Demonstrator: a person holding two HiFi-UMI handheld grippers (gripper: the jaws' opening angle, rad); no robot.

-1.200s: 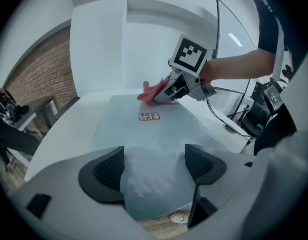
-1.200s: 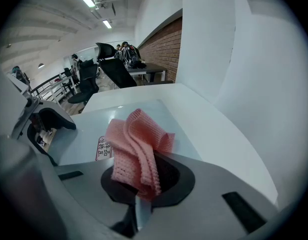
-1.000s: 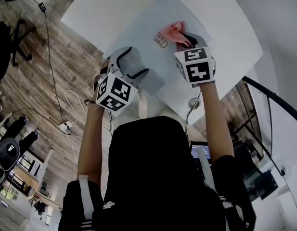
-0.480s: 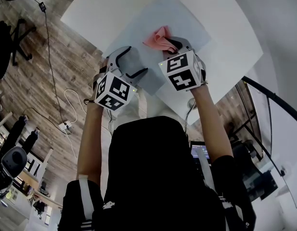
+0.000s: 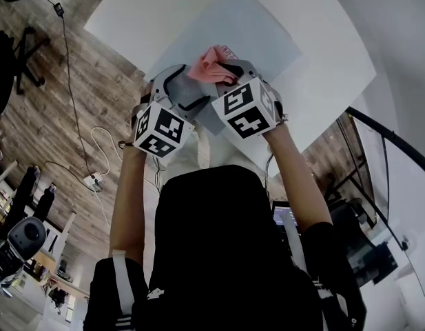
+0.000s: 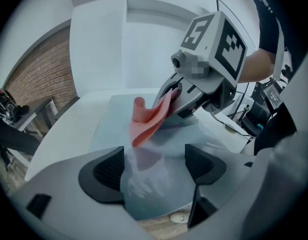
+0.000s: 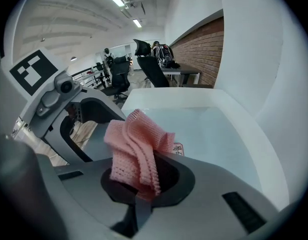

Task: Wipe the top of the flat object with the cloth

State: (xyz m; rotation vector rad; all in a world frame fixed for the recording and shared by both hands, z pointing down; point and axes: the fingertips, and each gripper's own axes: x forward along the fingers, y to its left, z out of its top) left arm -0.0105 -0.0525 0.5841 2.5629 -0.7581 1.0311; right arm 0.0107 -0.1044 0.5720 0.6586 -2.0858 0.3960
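The white desk (image 5: 336,61) fills the upper part of the head view. On it lies the flat object (image 5: 240,26), a pale grey-blue sheet set cornerwise, one corner pointing to 6 o'clock toward the person.

The left tongs (image 5: 184,92) sit over the sheet's near edge, at about 8 o'clock from the right tongs (image 5: 227,69). In the left gripper view their jaws stand wide apart with nothing clamped. Only the sheet's near corner shows between the dark pads (image 6: 110,173).

The right tongs are closed on the pink cloth (image 5: 209,63), which bunches up out of the jaws in folds. The cloth is at roughly 7 o'clock on the sheet, close to the near-left edge. Seen from the left tongs, its loose end hangs down to the sheet's surface, though contact cannot be confirmed.

A small printed label (image 7: 177,149) lies on the sheet just beyond the cloth, at its 3 o'clock in the right gripper view.
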